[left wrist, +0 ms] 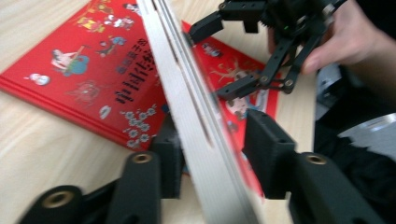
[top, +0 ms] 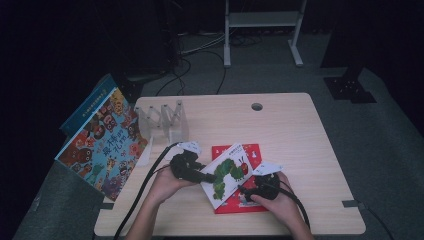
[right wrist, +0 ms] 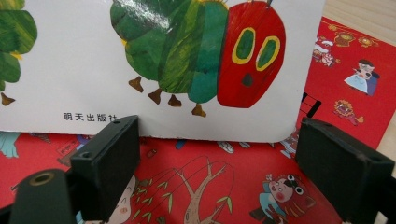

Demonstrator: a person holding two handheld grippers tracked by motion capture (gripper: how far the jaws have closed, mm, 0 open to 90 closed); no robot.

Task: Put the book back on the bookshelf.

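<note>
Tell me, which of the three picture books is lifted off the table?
The white caterpillar book, tilted up between the left gripper jaws. The red book lies flat beneath it; the owl book leans at the table's edge.

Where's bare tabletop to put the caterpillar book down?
Free: the right side of the table, and the far strip by the cable hole. Crowded: the near middle, with caterpillar book, red book and both hand-held grippers; clear rack far left.
</note>
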